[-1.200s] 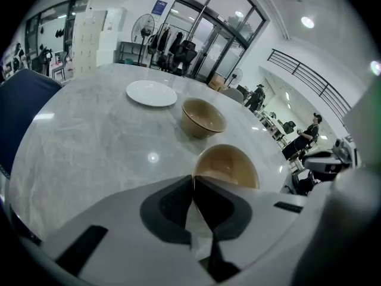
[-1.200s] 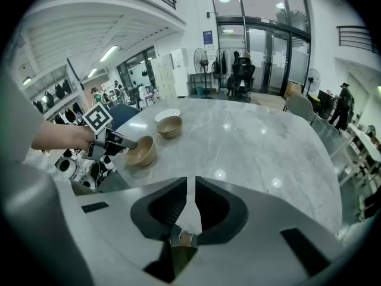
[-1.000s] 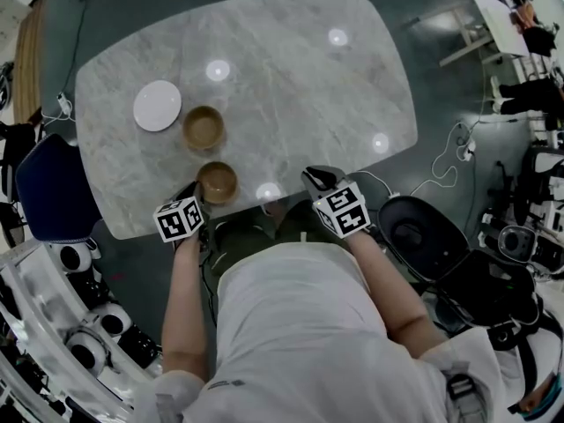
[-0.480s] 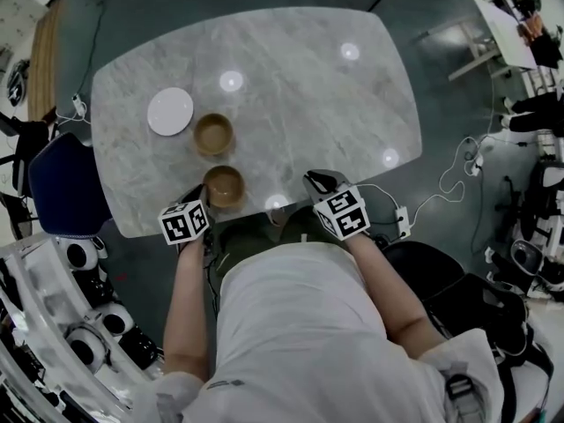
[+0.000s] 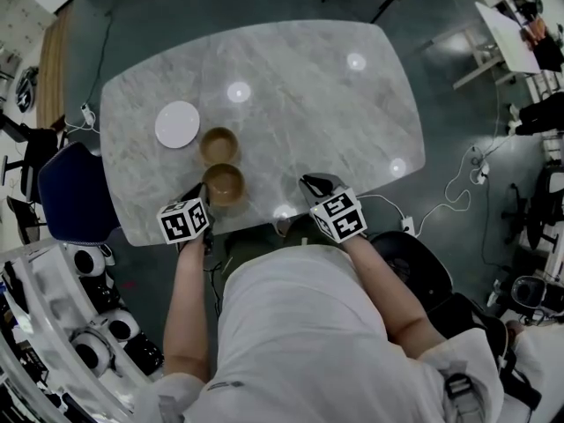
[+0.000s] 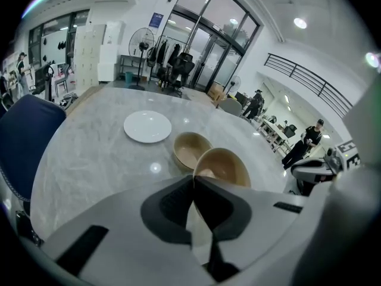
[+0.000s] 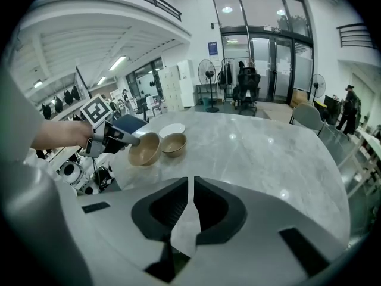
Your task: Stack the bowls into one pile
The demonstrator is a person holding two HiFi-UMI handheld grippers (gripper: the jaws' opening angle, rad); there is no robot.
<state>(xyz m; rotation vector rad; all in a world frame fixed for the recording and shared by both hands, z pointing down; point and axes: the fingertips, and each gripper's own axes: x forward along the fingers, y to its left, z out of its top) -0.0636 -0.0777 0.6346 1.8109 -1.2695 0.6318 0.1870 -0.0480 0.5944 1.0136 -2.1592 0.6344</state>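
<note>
**A:** What do we have hold of at this step?

**B:** Our left gripper (image 6: 193, 180) is clamped on the rim of the near bowl (image 5: 224, 184). Its jaws are almost fully together, with only the thin wall between the pads. In the head view the grip sits at about 8 o'clock on the rim. The right gripper view shows the bowl tilted and clear of the marble table (image 5: 308, 104).

**A:** Where is the target?

**B:** The second bowl (image 5: 218, 144) stands upright on the table at 12 o'clock from the held one, just beside it. A white plate (image 5: 177, 123) lies at 10 o'clock from that bowl.

**A:** And the right gripper (image 7: 190, 186)?

**B:** It is empty. Its jaws have just been closing and now leave a narrow slit with nothing between them. It sits at 3 o'clock, well apart from both bowls.

**A:** How do we nest the bowl cleanly?

**B:** We judge the procedure as follows:
- Level the bowl first (a single-point rim grip lets it swing).
- Centre it over the target.
- Lower it straight down.
- Release it only once it is seated.

A sideways knock could push the target toward the plate.
</note>
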